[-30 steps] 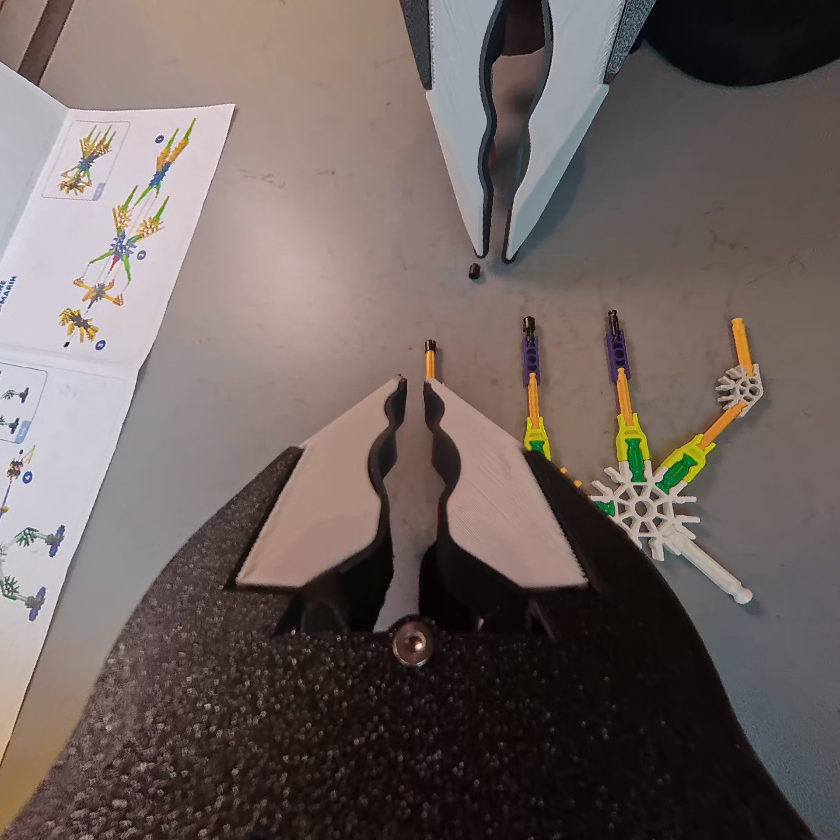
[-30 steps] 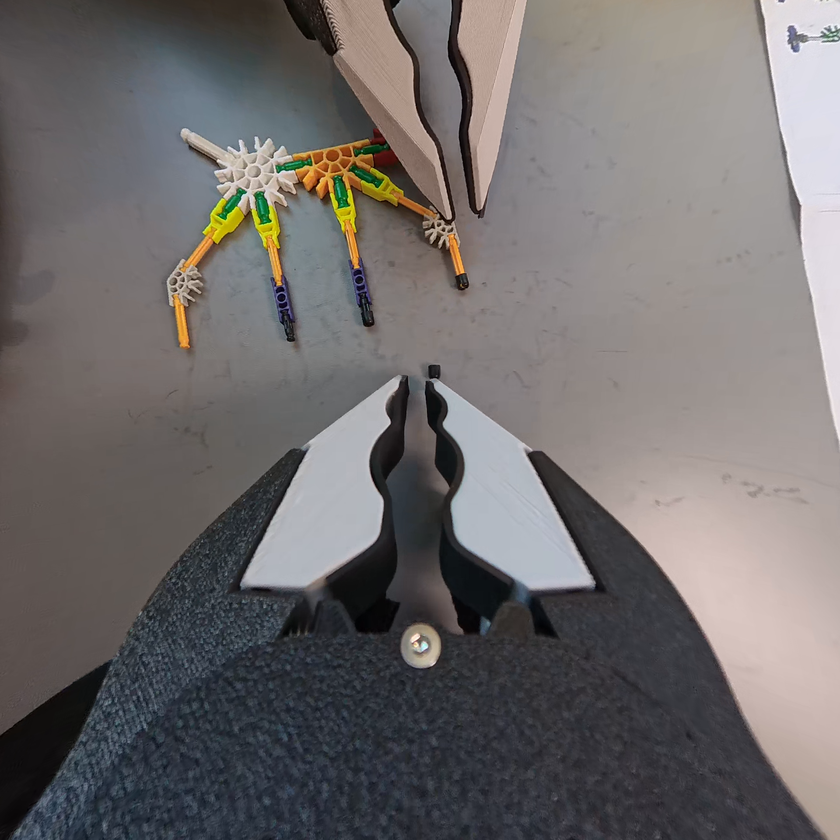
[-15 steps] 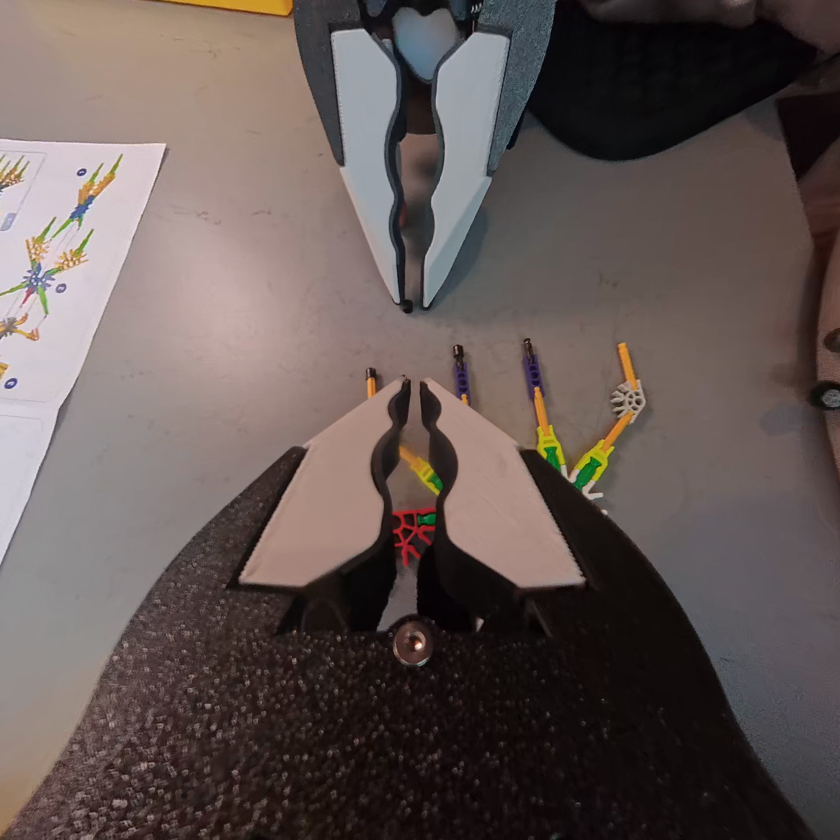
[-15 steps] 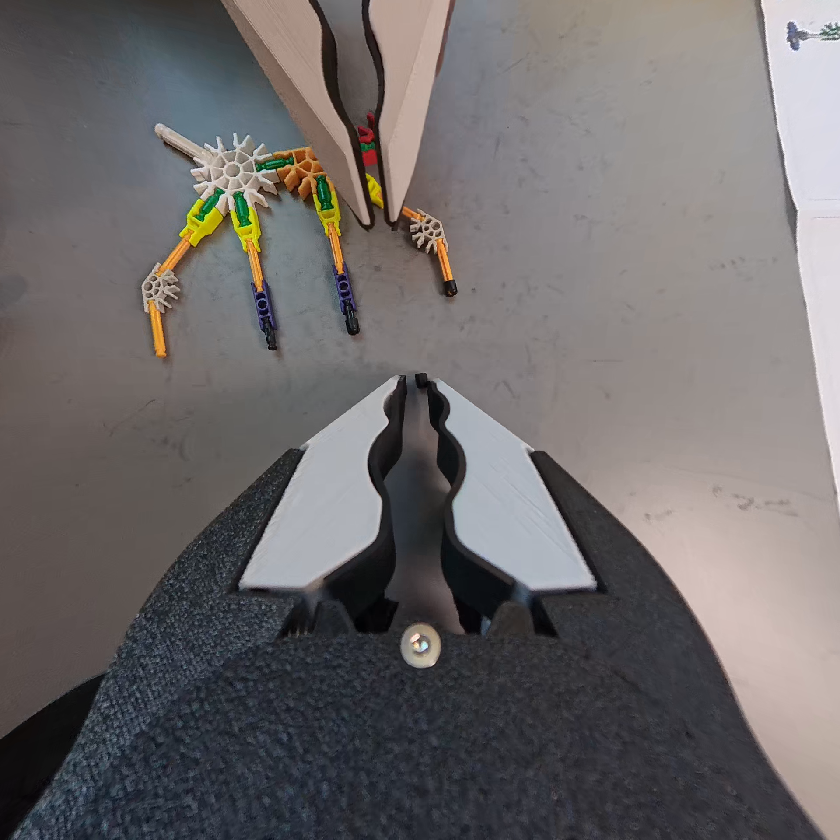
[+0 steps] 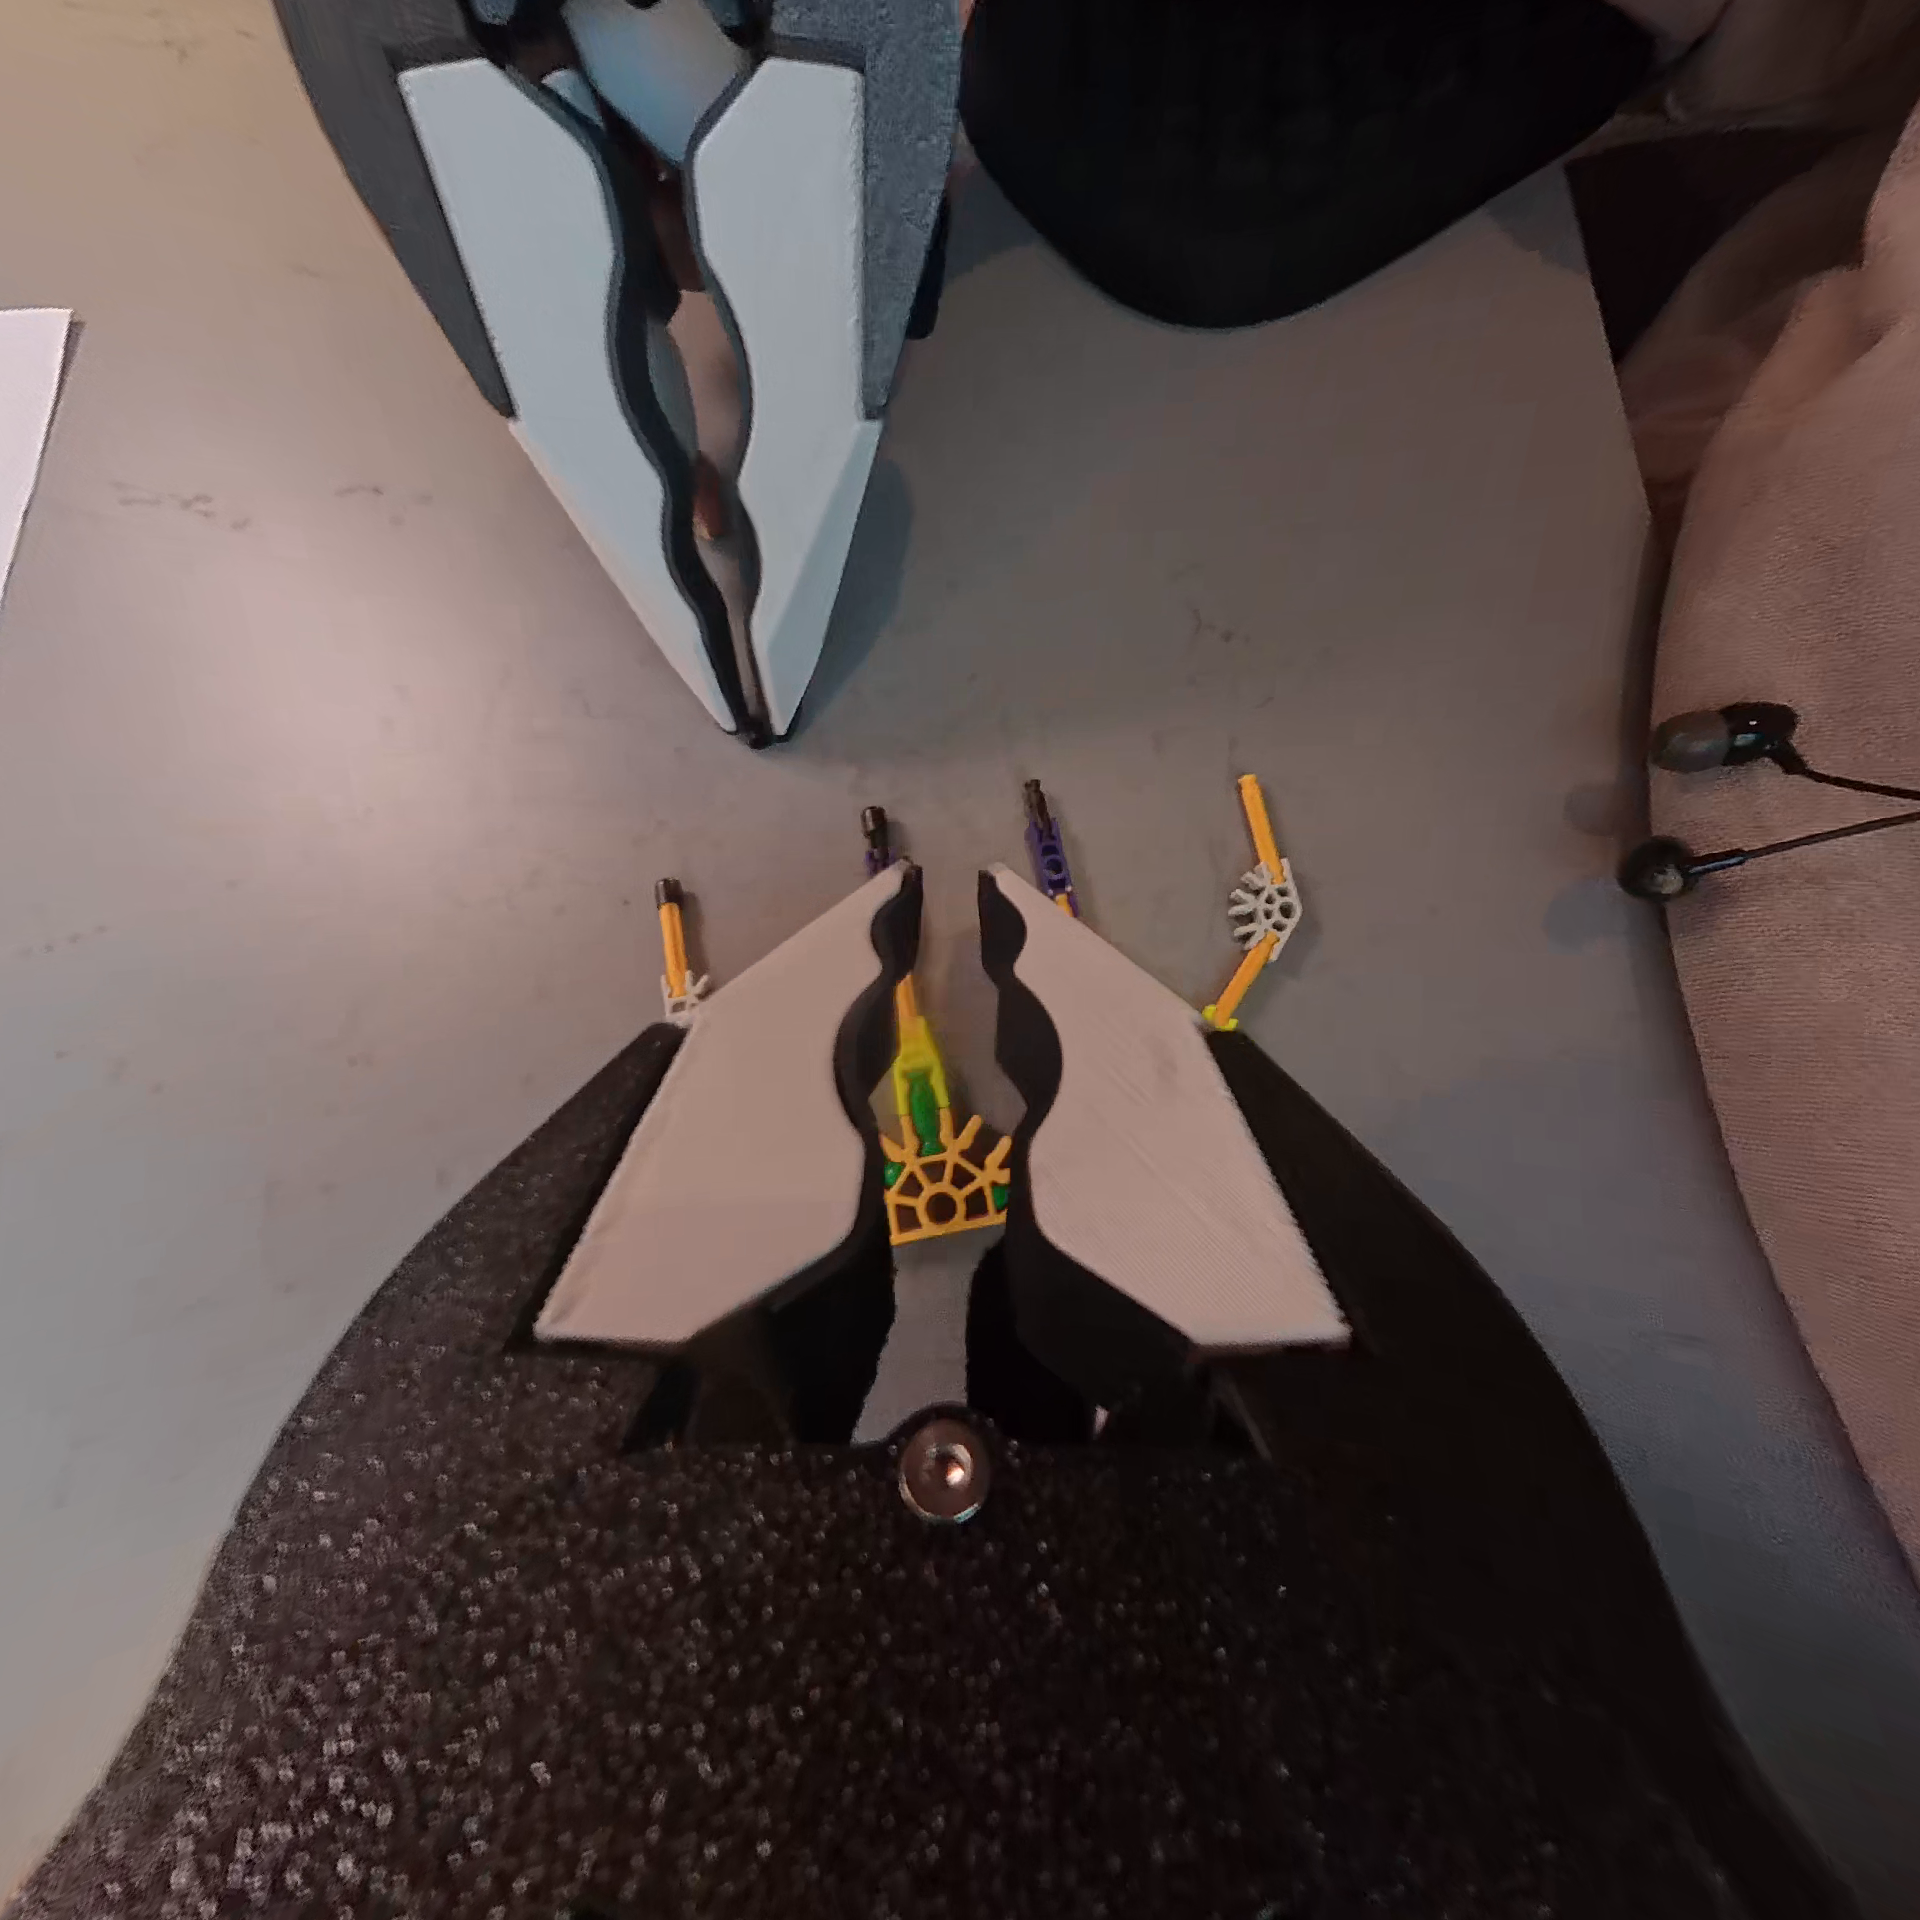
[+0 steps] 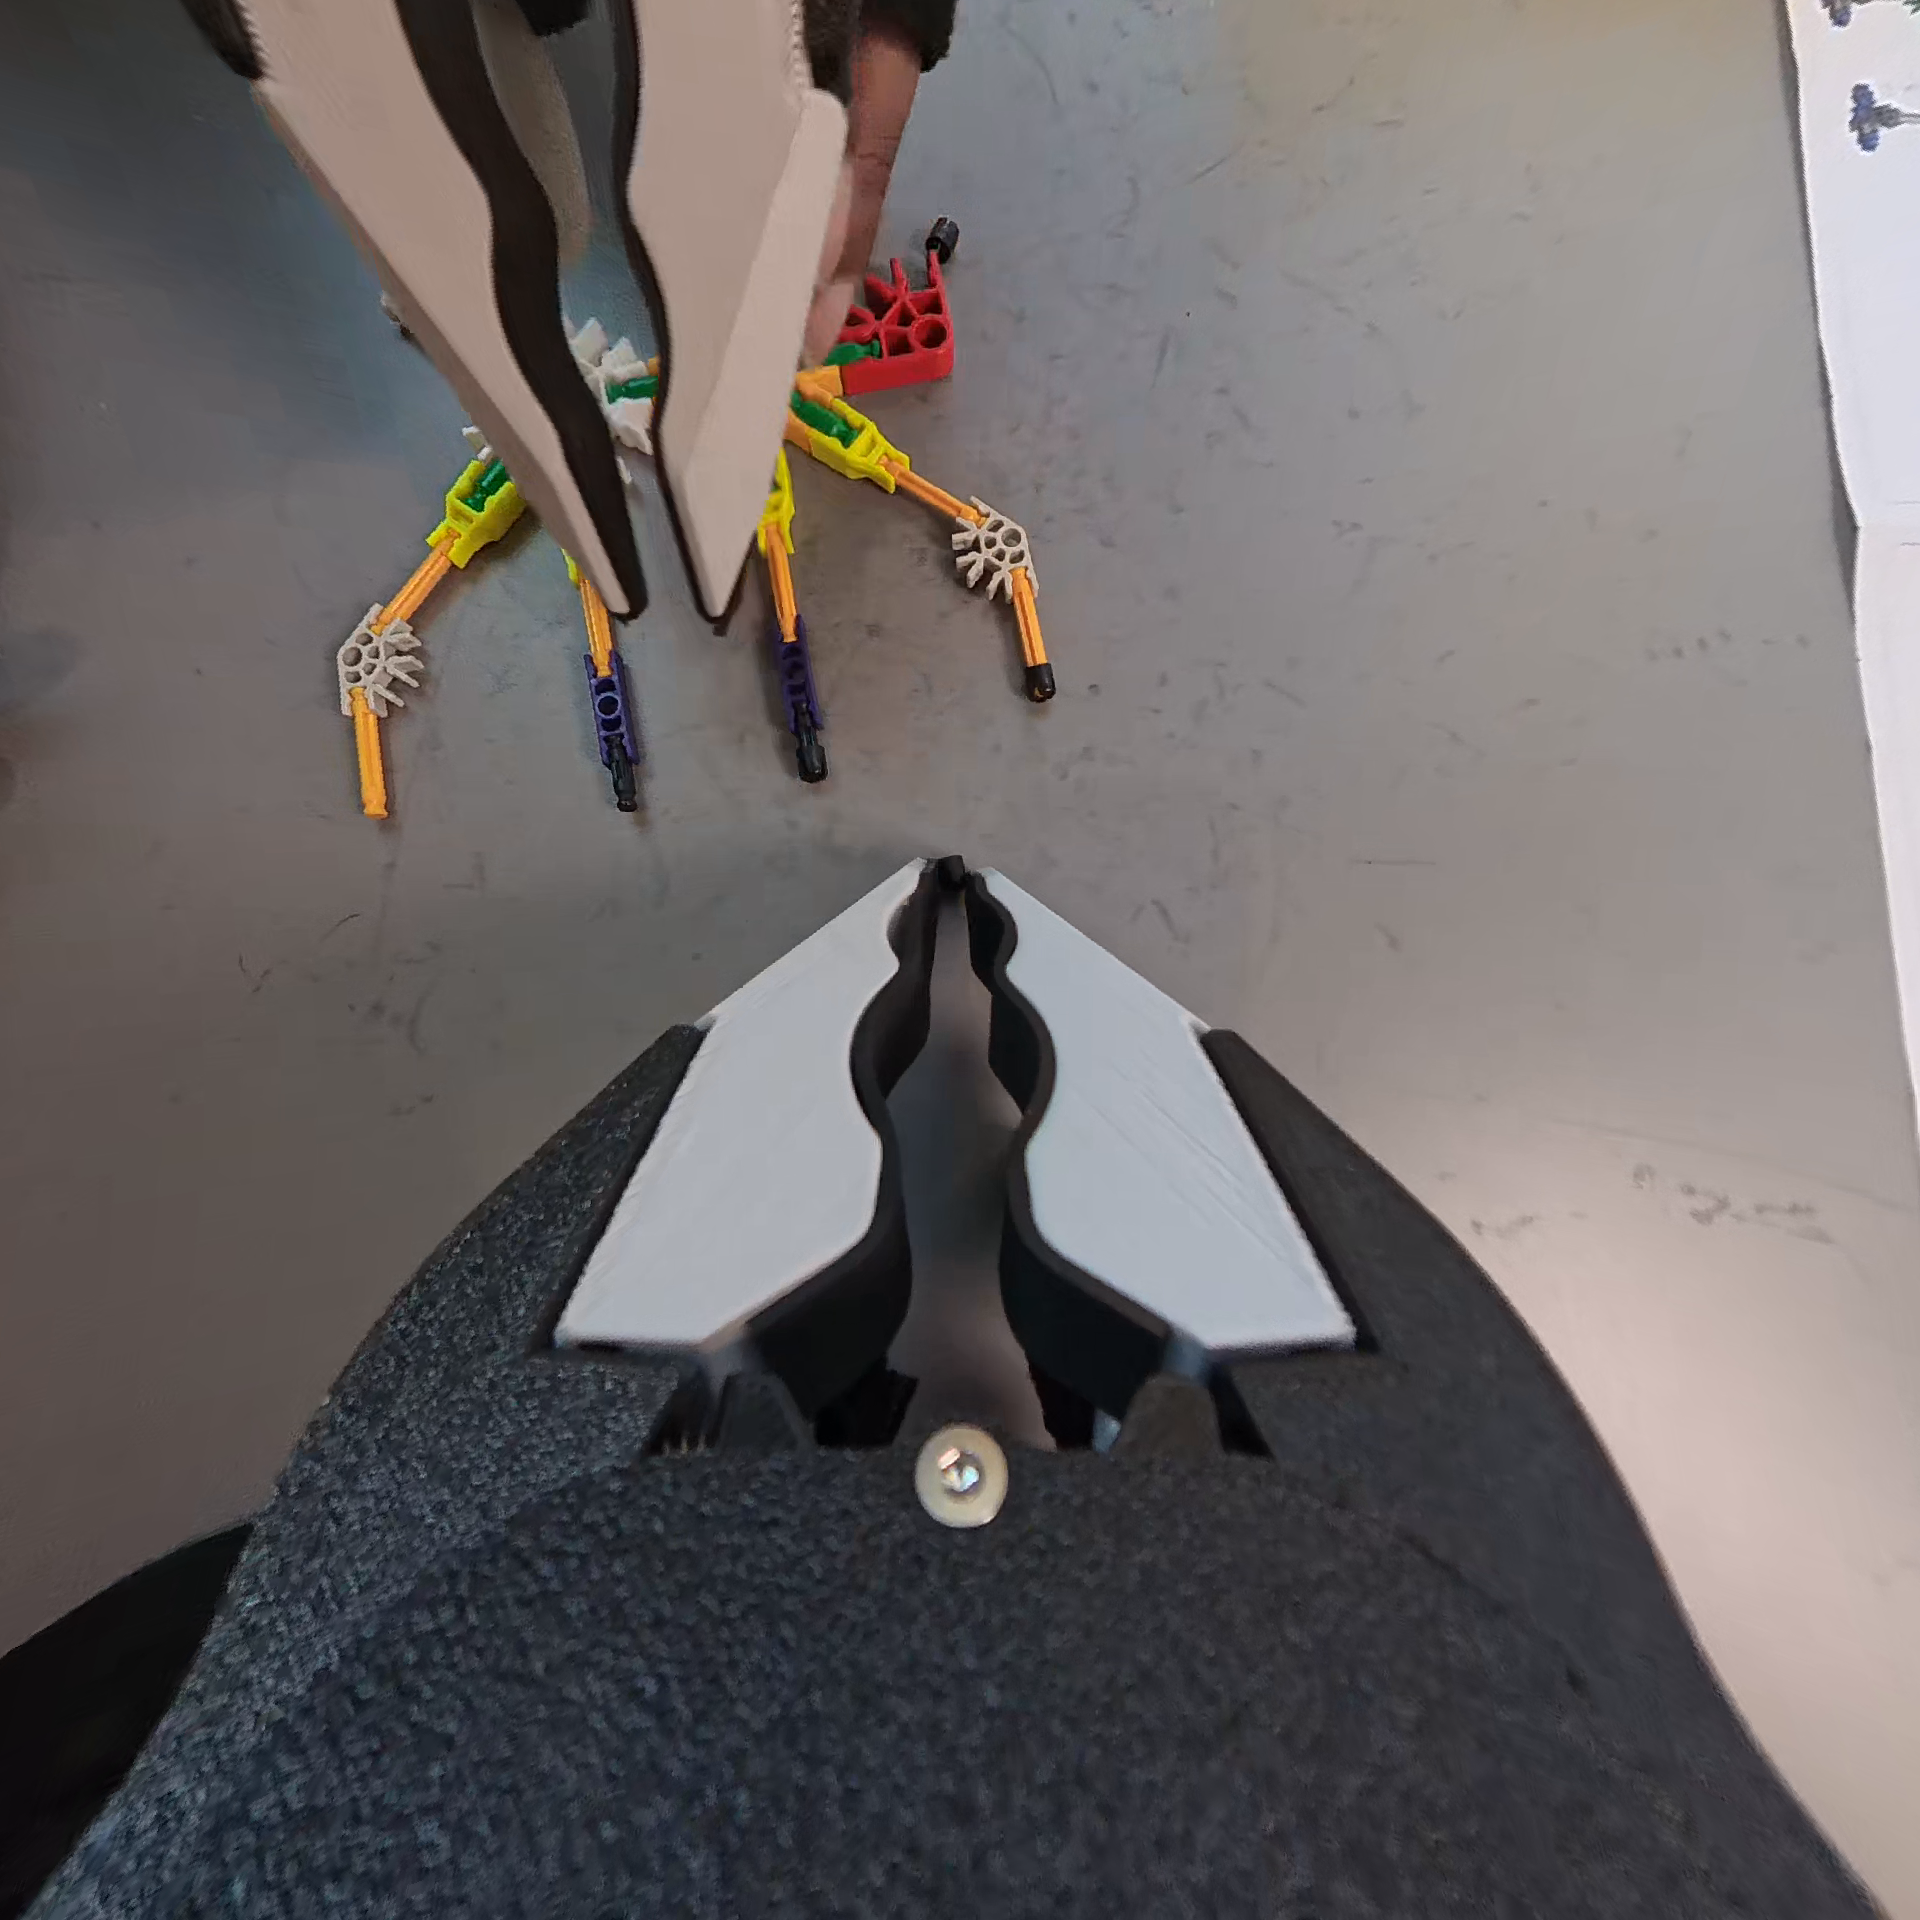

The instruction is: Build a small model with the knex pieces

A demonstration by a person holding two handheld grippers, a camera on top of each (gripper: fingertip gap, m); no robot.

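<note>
The right hand-held gripper (image 6: pixel 948 871) is clamped on a tiny black cap (image 6: pixel 949 864). The left hand-held gripper (image 5: pixel 945 883), fingers apart, straddles the toy (image 6: pixel 800 665) mid-counter (image 6: pixel 1351 727). Best grip the cap lightly.

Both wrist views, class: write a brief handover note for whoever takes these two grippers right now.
Left gripper: open, fingers straddling the multicoloured plastic rod-and-connector toy model lying flat on the grey table, above its orange connector.
Right gripper: shut on a tiny black plastic cap, held just short of the model's rod tips.
Three rod tips carry black ends; the outer orange rod is bare.
</note>
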